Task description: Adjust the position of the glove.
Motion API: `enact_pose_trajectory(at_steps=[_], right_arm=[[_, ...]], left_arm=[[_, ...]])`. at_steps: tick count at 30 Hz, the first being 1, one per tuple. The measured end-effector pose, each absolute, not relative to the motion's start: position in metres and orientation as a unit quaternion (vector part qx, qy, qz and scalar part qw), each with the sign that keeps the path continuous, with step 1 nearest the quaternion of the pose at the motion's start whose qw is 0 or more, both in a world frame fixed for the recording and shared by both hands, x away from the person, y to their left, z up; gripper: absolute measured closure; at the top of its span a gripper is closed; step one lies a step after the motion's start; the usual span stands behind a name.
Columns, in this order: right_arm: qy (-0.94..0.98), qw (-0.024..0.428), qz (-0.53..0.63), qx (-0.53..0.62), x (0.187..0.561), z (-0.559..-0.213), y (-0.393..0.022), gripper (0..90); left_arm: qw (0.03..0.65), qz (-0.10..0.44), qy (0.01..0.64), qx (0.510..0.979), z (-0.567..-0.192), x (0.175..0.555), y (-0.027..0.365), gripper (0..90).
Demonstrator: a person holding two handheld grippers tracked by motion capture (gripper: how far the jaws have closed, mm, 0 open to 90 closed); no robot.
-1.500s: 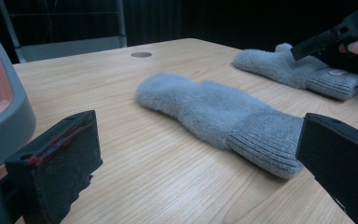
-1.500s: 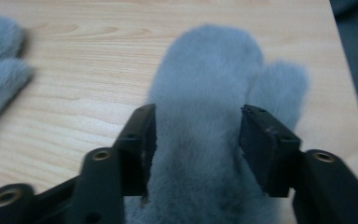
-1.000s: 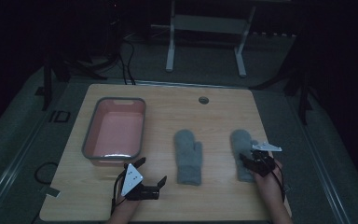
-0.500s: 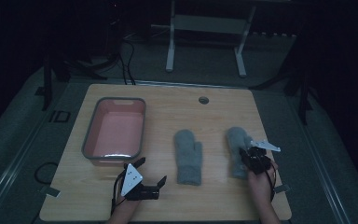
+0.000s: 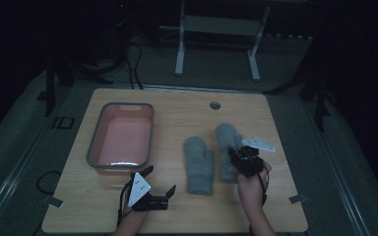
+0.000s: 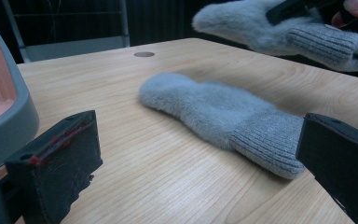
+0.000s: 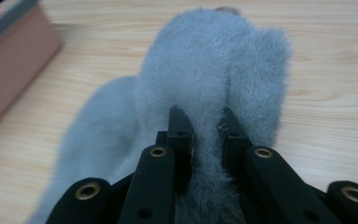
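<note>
1. Broadly, a wooden surface (image 5: 187, 105) carries everything; dim light around it.
2. Grey-rimmed pink tub (image 5: 122, 139) sits on the left part of the surface, beyond the left gripper; its grey wall shows at the left edge of the left gripper view.
3. Flat mitten (image 5: 199, 164), grey and fuzzy with a ribbed cuff, lies at mid-surface with its cuff toward the person. Nothing touches it.
4. Held mitten (image 5: 225, 147), the same grey, is just right of the flat one. In the left gripper view it hangs clear of the wood, above and behind the flat mitten, cuff sagging.
5. Right gripper (image 5: 237, 160): jaws clenched on the held mitten. They have just been closing, with the fleece between them. In the right gripper view the two black tips pinch a narrow ridge of fleece, the mitten's body swelling beyond them.
6. Left gripper (image 5: 160, 183): near the front edge, left of the flat mitten. Jaws released and spread wide, nothing between them; in its own view they frame the flat mitten's cuff without touching it.
</note>
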State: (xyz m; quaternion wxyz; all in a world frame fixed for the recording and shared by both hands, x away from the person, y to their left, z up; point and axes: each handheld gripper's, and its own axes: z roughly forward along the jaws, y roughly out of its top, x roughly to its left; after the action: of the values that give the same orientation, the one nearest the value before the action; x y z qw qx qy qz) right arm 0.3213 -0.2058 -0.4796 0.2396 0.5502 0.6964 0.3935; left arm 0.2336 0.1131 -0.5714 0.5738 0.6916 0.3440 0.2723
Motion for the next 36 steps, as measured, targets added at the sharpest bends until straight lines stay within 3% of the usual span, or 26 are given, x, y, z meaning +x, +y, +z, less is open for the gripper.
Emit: enact_pose_trajectory(at_steps=[12,22,33,36], right_arm=[[0.716,0.199,0.401,0.535,0.313,-0.486,-0.136,79.3],[0.729,0.182,0.370,0.546,0.317,-0.519,-0.119,78.1],[0.738,0.166,0.376,0.535,0.317,-0.527,-0.115,52.0],[0.752,0.162,0.381,0.512,0.315,-0.517,-0.118,49.3]], left_arm=[[0.575,0.272,0.344,0.690,-0.571,0.233,0.114,0.2],[0.575,0.272,0.342,0.692,-0.571,0.233,0.113,0.2],[0.573,0.274,0.339,0.694,-0.571,0.233,0.112,0.2],[0.572,0.270,0.339,0.696,-0.571,0.234,0.112,0.2]])
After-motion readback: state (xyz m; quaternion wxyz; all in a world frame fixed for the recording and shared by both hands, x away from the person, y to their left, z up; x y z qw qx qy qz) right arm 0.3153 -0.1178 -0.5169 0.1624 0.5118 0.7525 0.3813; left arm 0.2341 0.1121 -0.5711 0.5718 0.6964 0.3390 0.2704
